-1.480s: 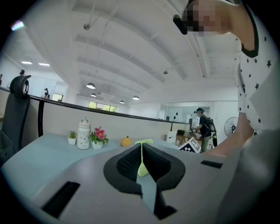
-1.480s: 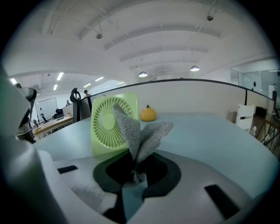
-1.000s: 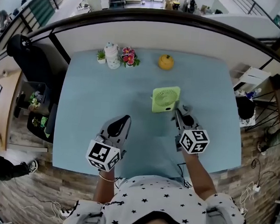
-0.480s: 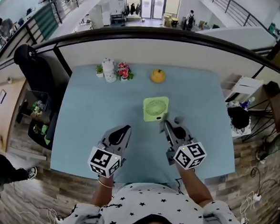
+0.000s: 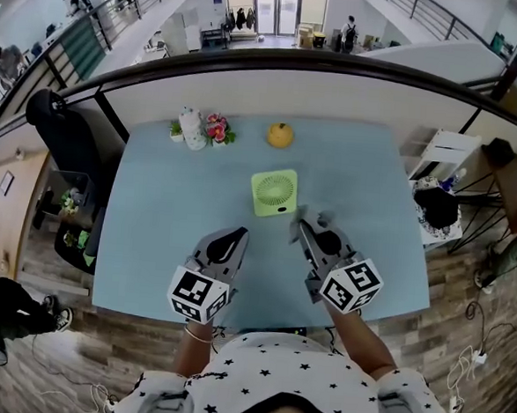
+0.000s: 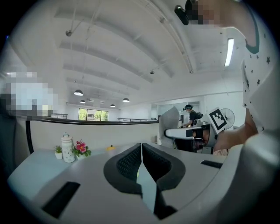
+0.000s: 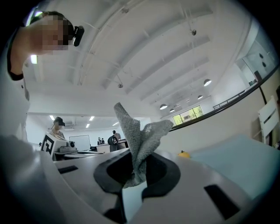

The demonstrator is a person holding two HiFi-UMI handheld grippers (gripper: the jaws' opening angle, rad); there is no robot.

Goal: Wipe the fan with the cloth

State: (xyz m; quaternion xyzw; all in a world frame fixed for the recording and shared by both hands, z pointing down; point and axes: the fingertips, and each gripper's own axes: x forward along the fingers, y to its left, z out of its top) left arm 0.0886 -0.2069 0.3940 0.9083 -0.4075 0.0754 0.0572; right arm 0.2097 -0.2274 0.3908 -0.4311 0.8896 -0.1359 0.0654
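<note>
A small light-green square fan (image 5: 274,193) stands on the pale blue table (image 5: 171,195), just beyond both grippers. My right gripper (image 5: 305,226) is near the fan's lower right corner, shut on a grey cloth (image 7: 136,140) that sticks up from between its jaws; the cloth (image 5: 321,221) shows as a grey tuft in the head view. My left gripper (image 5: 237,236) is to the left of and below the fan, shut with nothing in it (image 6: 141,158). Both grippers point upward, toward the ceiling.
At the table's far edge stand a white jar (image 5: 190,128), a small potted plant (image 5: 175,129), pink flowers (image 5: 217,128) and an orange fruit-like object (image 5: 279,135). A dark chair (image 5: 65,126) is left of the table. A low wall runs behind it.
The fan and table have shifted leftward in the head view as the head camera moved. Both grippers stay shut in much the same position in front of the fan.
</note>
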